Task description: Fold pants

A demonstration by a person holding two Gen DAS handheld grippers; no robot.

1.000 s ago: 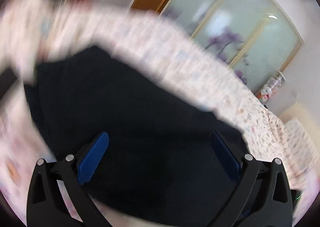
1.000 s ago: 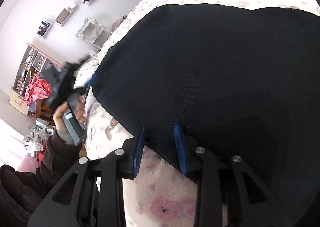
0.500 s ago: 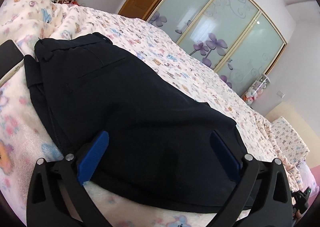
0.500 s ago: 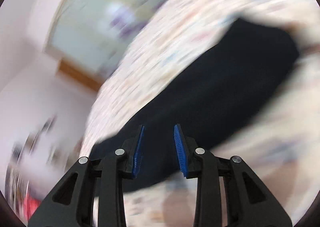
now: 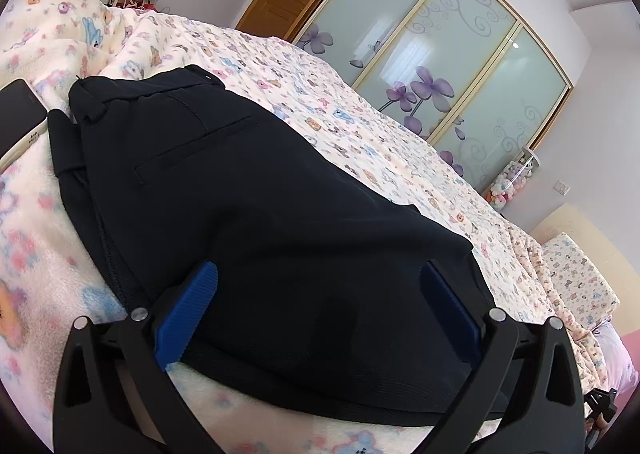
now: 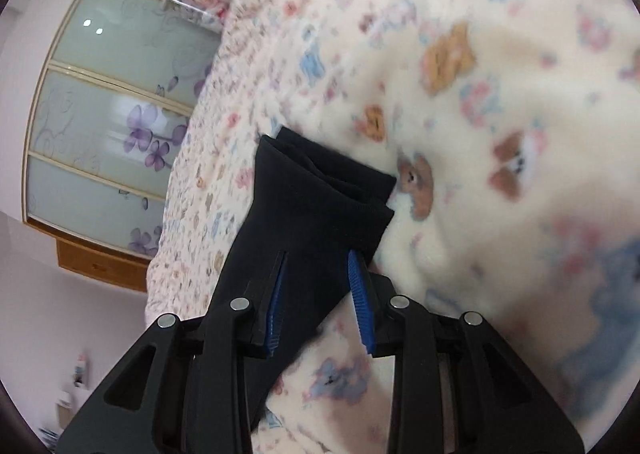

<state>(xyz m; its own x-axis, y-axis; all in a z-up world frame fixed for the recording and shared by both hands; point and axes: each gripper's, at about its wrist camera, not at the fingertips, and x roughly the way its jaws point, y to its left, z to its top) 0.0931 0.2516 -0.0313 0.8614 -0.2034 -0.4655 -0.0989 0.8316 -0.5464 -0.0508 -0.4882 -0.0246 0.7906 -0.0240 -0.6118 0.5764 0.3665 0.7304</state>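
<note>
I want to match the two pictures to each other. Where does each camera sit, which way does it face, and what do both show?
Left wrist: on the left hand-held gripper, looking down along wide-open fingers at the waistband end of the dark pants; a phone lies at left.
Right wrist: on the right hand-held gripper, looking at the pant-leg hems; fingers narrowly apart, grip unclear.
Shared: pants, bear-print blanket, flower-patterned wardrobe doors.

The pants (image 5: 256,214) are coloured a plain dark navy. The blanket (image 5: 360,126) is printed in cream with small bears and flowers in pink, blue and brown. The wardrobe doors (image 5: 440,66) are tinted pale green, patterned with purple flowers and framed in gold. Blue ribbed pads (image 5: 188,314) are set on black fingers.
</note>
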